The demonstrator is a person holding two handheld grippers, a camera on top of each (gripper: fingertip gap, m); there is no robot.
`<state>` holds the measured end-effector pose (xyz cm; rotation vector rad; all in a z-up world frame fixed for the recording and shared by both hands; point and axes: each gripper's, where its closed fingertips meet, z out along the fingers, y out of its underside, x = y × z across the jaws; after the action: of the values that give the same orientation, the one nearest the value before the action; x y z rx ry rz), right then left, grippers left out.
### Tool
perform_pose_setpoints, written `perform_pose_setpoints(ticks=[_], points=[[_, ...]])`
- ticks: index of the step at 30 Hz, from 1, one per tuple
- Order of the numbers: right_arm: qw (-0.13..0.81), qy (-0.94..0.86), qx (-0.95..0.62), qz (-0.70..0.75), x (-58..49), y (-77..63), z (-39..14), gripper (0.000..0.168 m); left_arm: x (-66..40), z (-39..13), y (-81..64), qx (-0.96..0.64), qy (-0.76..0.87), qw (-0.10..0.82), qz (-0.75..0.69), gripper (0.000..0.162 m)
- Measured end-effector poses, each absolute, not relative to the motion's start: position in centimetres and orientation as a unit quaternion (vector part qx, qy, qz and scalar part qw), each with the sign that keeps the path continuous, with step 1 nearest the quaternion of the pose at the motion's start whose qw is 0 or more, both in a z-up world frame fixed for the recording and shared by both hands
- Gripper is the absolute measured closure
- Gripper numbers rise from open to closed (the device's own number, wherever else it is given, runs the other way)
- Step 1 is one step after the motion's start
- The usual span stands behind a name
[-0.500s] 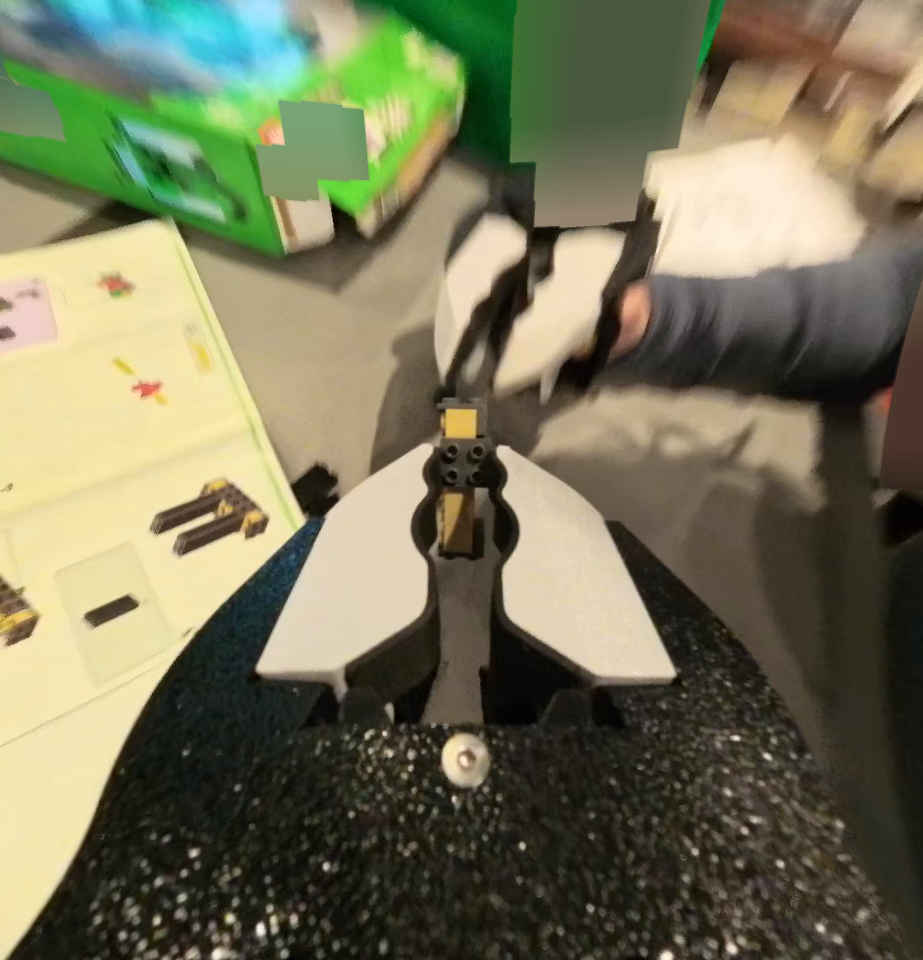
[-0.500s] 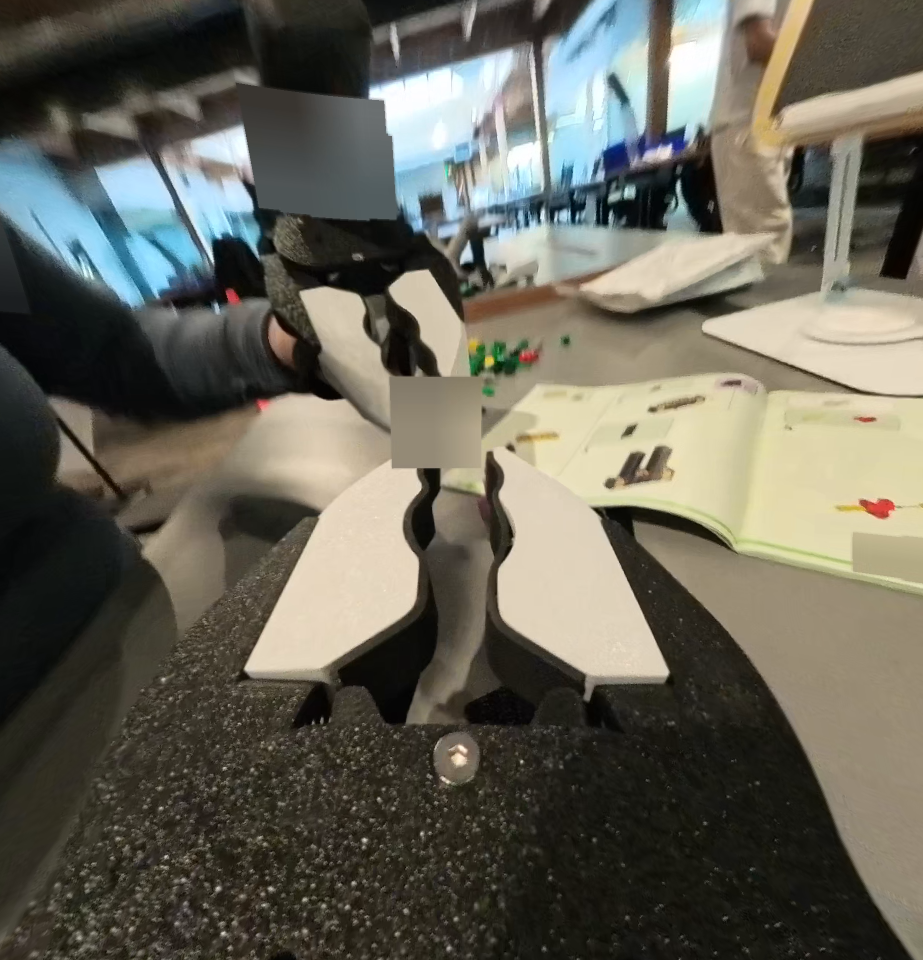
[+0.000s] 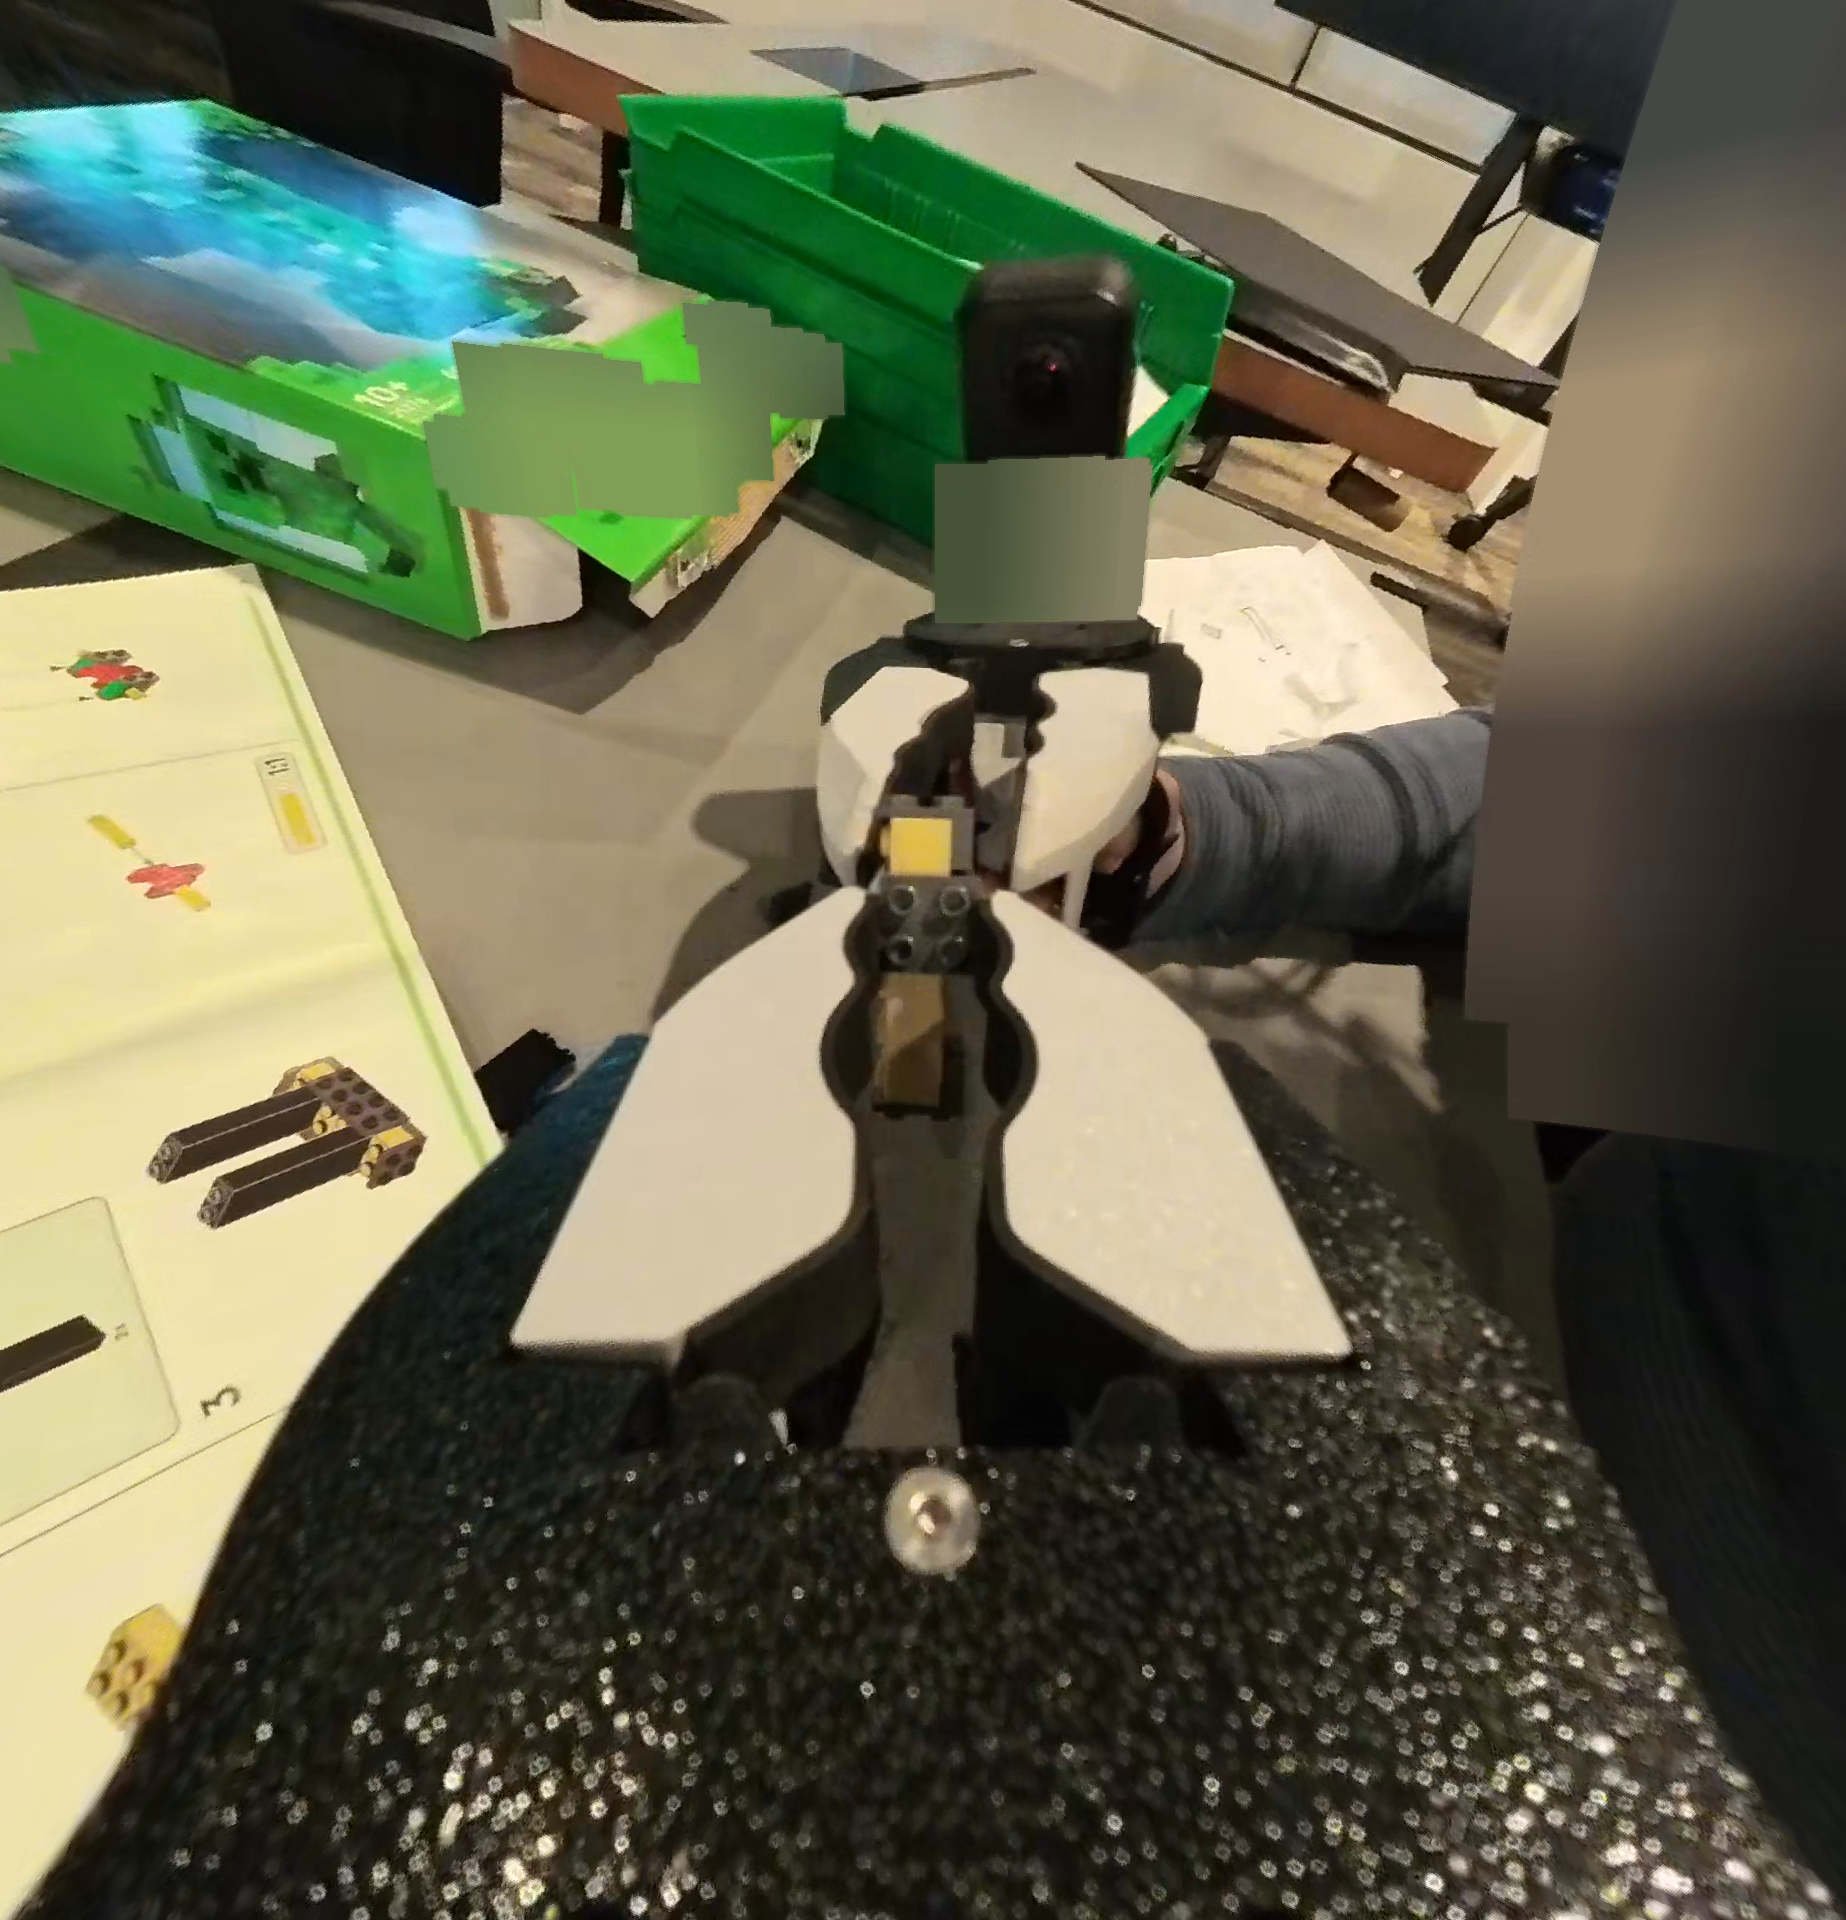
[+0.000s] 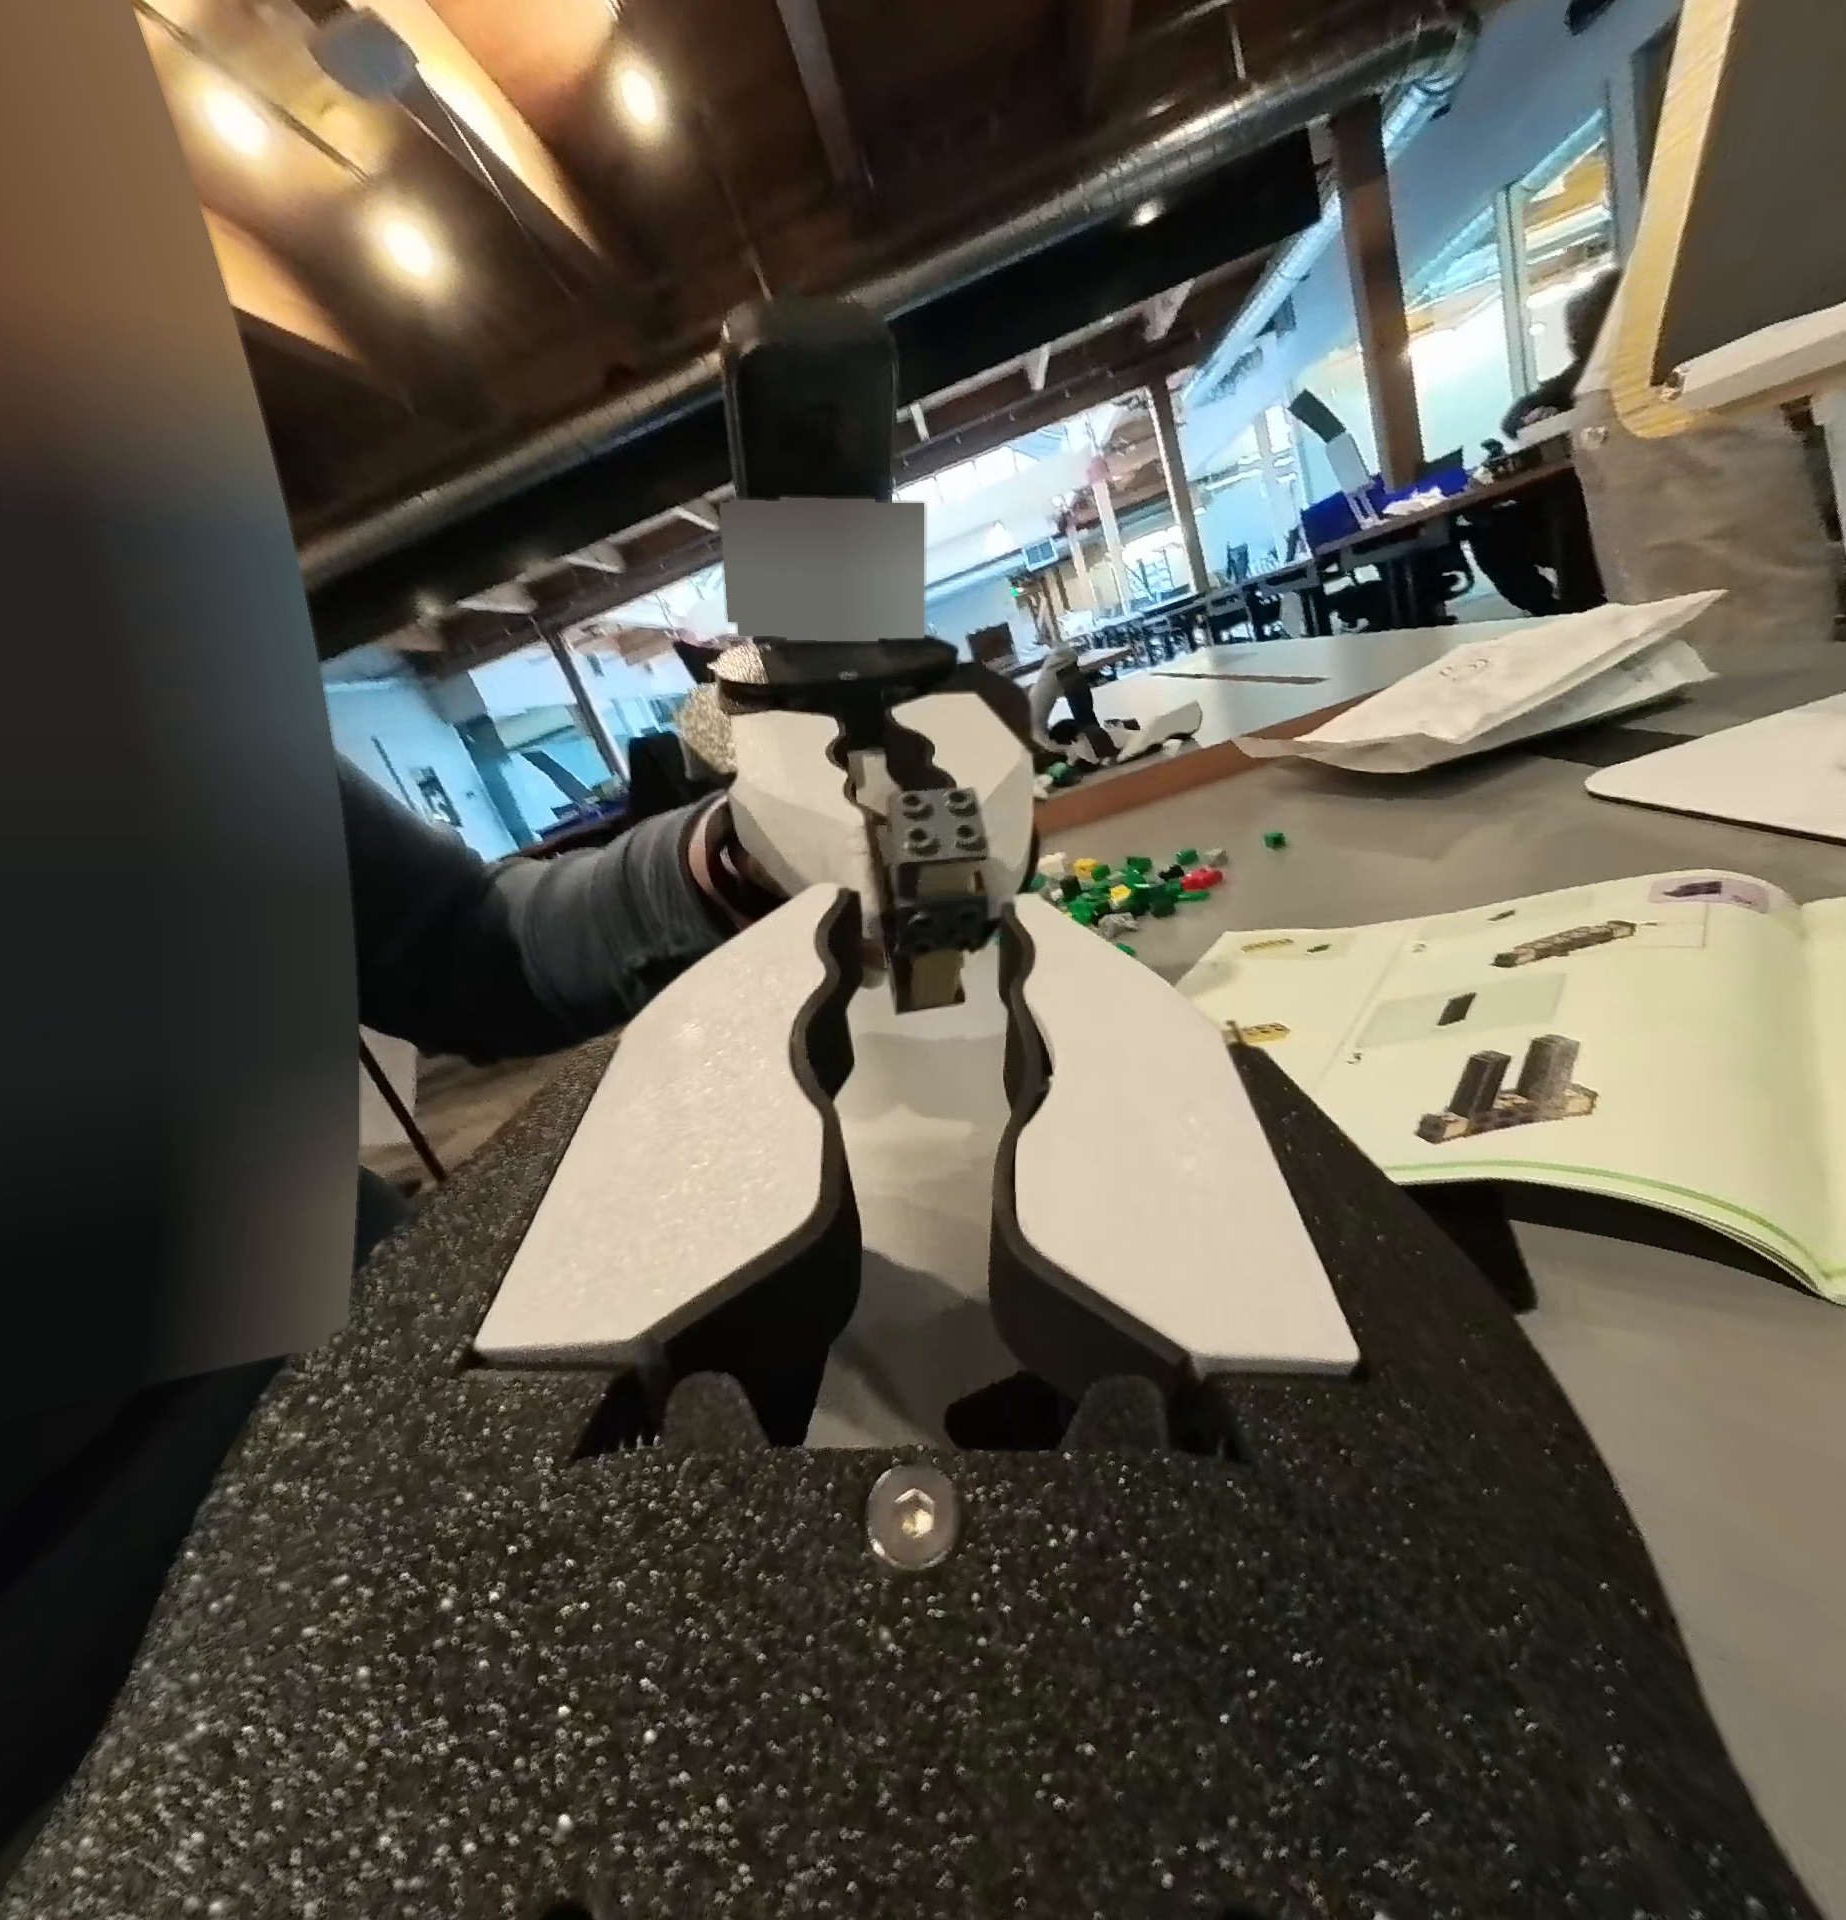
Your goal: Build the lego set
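My left gripper [image 3: 927,914] is shut on a small lego assembly [image 3: 929,925]: a dark grey 2x2 brick with tan pieces in front of and behind it. It is held up off the table. My right gripper [image 4: 929,914] faces it head-on with its jaws apart. The assembly [image 4: 940,862] sits at the gap between the right fingertips, and I see no contact. In the left wrist view the right gripper [image 3: 986,800] is just beyond the assembly. In the right wrist view the left gripper [image 4: 898,769] is just behind it.
An open instruction booklet [image 3: 171,935] lies on the grey table to the left, also seen in the right wrist view [image 4: 1521,1039]. A green set box [image 3: 275,343] and a green bin [image 3: 898,260] stand behind. Loose bricks [image 4: 1127,883] are scattered farther back. A black brick [image 3: 529,1060] lies by the booklet. Left and right tips are no more than a few centimetres apart.
The two grippers have come closer, tip to tip. The assembly in my left gripper now sits at the mouth of my right gripper. The right jaws look slightly wider apart.
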<state>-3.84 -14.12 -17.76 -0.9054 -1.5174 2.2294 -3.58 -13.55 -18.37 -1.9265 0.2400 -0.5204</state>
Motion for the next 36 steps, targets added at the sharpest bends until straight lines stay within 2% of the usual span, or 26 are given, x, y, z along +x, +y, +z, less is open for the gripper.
perform_pose_setpoints(ticks=[6,14,20,30,36], points=[[0.126,-0.521,-0.302,0.788,-3.5,-14.3,-17.4,0.152,-2.7,-19.0,-13.7,-0.812,0.118,0.523,-0.23,0.145],[0.11,-0.527,-0.299,0.788,-3.5,-14.6,-17.7,0.148,-2.4,-19.6,-13.9,-0.818,0.125,0.514,-0.225,0.145],[0.125,-0.554,-0.292,0.769,-3.4,-14.9,-18.1,0.151,-2.4,-20.0,-14.0,-0.824,0.129,0.507,-0.218,0.145],[0.053,-0.574,-0.295,0.762,-3.0,-15.6,-19.0,0.151,-2.1,-20.7,-14.5,-0.832,0.129,0.494,-0.217,0.145],[0.042,-0.598,-0.273,0.752,-2.3,-16.0,-19.1,0.151,-1.6,-20.8,-14.9,-0.829,0.141,0.49,-0.229,0.145]])
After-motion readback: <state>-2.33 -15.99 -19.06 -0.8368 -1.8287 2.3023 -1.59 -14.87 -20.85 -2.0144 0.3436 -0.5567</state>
